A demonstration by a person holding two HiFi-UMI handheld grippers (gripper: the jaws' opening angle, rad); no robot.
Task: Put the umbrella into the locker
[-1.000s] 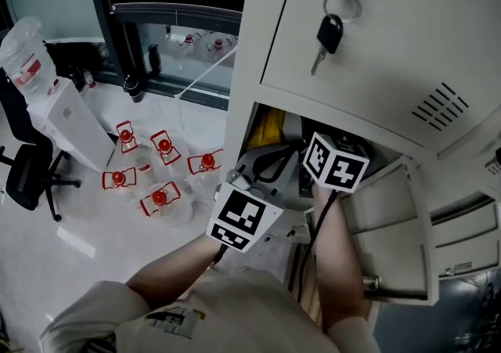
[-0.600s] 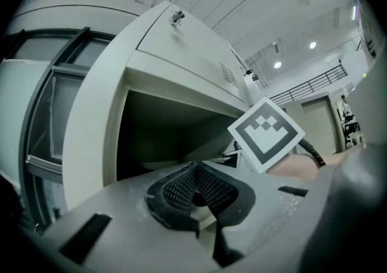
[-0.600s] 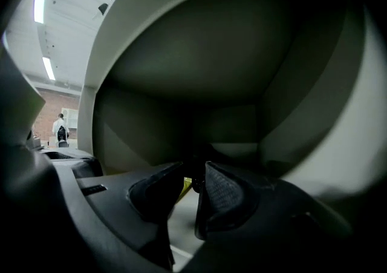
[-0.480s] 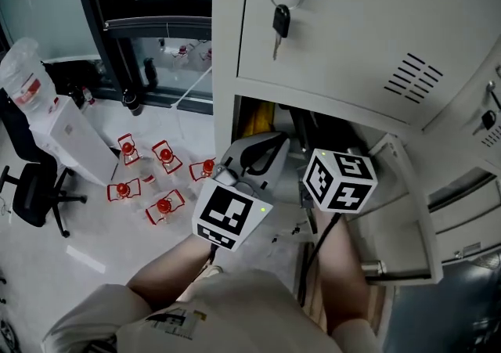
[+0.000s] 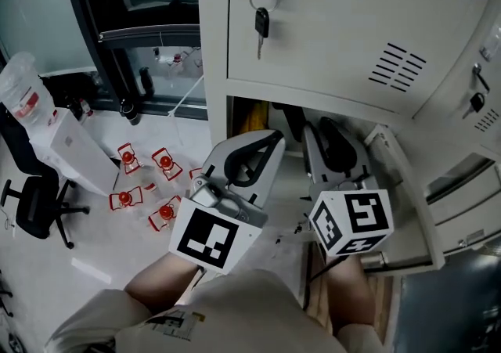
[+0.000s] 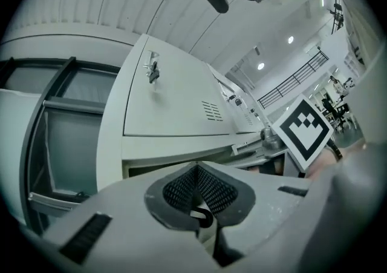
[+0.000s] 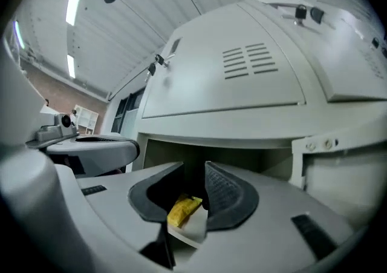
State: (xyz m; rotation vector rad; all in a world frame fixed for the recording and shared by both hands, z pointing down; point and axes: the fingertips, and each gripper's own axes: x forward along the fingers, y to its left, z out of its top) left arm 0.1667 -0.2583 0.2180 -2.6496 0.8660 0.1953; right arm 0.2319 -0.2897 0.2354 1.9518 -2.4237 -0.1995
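While left gripper (image 6: 195, 170) is closed and right gripper (image 7: 194, 186) narrowly parted, yellow umbrella (image 7: 183, 210) lies at twelve o'clock inside the locker (image 5: 217, 101).

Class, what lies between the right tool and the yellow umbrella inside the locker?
Nothing: the right gripper view shows a bare stretch from right tool to umbrella.

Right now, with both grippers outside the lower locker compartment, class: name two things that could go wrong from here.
1. The yellow umbrella appears to lie close to the compartment's front edge, so swinging the open door shut might catch it.
2. The key hangs from the upper door above the left gripper; raising that gripper could snag it.
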